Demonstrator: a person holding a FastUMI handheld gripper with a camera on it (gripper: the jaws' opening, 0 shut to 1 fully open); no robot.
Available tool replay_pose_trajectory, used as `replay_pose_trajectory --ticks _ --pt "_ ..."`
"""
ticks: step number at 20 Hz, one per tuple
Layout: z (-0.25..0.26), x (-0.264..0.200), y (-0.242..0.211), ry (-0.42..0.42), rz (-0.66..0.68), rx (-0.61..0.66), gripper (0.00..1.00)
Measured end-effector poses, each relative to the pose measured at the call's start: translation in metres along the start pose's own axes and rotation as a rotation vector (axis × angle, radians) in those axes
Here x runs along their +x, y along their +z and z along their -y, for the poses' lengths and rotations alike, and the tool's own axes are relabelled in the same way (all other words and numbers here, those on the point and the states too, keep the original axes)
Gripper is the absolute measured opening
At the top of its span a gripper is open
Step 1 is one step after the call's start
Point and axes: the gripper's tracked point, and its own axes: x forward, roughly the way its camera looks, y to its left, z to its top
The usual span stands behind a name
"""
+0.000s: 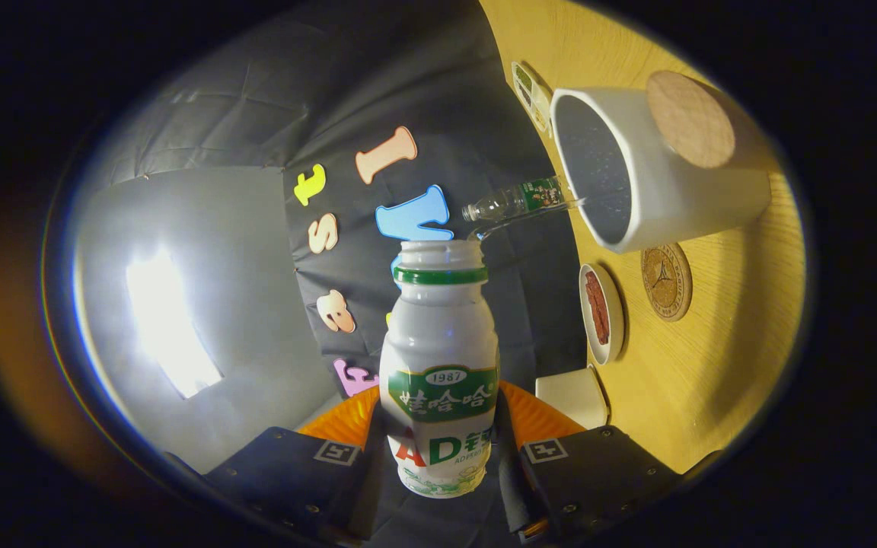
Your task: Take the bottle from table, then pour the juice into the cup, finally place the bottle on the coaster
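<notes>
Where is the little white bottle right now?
The bottle sits clamped between the gripper fingers, off the table, with the white cup beyond it.

the claw (438,457) is rolled hard onto its side, so the counter (712,365) stands like a wall on one side of it. its two fingers (301,476) press on the lower body of the bottle (440,358) from both sides, gripping it firmly with its open mouth pointing straight ahead of the fingertips.
</notes>
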Motion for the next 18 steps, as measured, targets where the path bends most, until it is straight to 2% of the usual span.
replay_pose_trajectory --ticks 18 --pt "-0.0031 -0.0009 0.0048 0.024 0.036 0.074 0.63"
